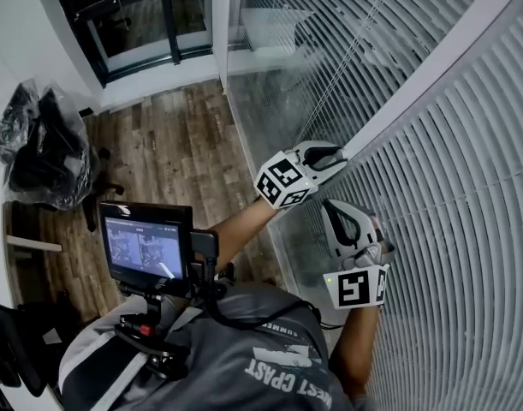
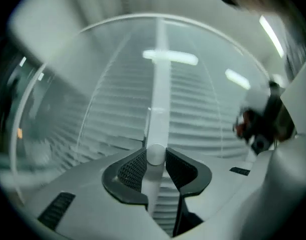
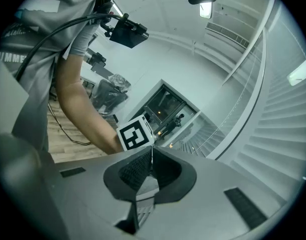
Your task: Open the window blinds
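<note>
White slatted window blinds [image 1: 454, 195] fill the right side of the head view, their slats lying nearly closed. A thin white tilt wand [image 1: 347, 62] hangs in front of them. My left gripper [image 1: 336, 155] is shut on the wand's lower end; in the left gripper view the wand [image 2: 159, 109] runs up from between the dark pads [image 2: 131, 170], which press on it from both sides at my left gripper [image 2: 156, 156]. My right gripper [image 1: 329, 205] is just below, close to the blinds, shut with its tips meeting [image 3: 151, 160] and nothing visible between them.
A white window post [image 1: 432, 75] splits the blinds into two panels. A monitor on a chest rig [image 1: 145, 242] sits at the lower left. Black plastic bags [image 1: 38, 144] lie on the wooden floor [image 1: 175, 152]. A dark glass door [image 1: 133, 15] stands at the back.
</note>
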Demonstrator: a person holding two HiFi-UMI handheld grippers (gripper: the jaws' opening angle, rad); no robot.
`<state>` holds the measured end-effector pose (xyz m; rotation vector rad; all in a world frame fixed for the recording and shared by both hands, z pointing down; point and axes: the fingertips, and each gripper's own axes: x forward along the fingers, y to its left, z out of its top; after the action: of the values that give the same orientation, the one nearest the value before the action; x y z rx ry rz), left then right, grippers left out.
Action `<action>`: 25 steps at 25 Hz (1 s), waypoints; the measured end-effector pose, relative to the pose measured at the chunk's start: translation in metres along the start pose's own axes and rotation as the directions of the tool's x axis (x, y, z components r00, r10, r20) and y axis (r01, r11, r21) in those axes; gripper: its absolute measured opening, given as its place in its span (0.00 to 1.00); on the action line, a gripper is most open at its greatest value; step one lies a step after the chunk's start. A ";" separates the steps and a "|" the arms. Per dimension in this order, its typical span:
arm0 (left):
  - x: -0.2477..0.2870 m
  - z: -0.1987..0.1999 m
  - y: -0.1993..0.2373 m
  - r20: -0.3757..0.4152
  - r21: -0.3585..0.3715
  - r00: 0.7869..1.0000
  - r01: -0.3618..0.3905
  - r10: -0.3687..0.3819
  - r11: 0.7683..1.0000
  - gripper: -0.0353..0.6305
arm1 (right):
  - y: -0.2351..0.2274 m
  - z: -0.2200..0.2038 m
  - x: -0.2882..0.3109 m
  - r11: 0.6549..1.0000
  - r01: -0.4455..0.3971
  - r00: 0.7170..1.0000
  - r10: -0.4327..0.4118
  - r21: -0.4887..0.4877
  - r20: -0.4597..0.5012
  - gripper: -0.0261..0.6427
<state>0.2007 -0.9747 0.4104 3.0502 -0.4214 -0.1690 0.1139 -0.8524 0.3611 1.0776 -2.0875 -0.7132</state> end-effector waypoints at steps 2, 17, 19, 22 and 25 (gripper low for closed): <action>0.000 0.001 0.004 0.146 -0.435 0.989 0.066 -0.002 0.898 0.24 | -0.002 -0.002 -0.001 1.000 0.003 1.000 -0.003 -0.001 0.001 0.04; 0.006 -0.005 -0.013 -0.076 0.629 0.977 -0.106 0.197 0.770 0.36 | -0.003 -0.006 0.006 1.000 -0.011 1.000 0.011 0.000 0.011 0.04; 0.006 -0.003 -0.017 -0.079 0.712 0.976 -0.088 0.204 0.696 0.35 | -0.003 -0.005 0.007 1.000 -0.012 1.000 0.012 -0.001 0.007 0.04; 0.003 -0.001 -0.016 -0.078 0.781 0.975 -0.071 0.209 0.620 0.29 | 0.002 -0.005 0.010 1.000 -0.026 1.000 0.026 -0.008 0.008 0.04; 0.003 0.000 -0.018 -0.096 0.838 0.973 -0.035 0.211 0.545 0.25 | 0.004 -0.008 0.011 1.000 -0.027 1.000 0.027 -0.003 0.002 0.04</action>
<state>0.2087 -0.9580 0.4091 3.8765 -0.9414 0.4903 0.1128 -0.8606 0.3723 1.0451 -2.0983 -0.7042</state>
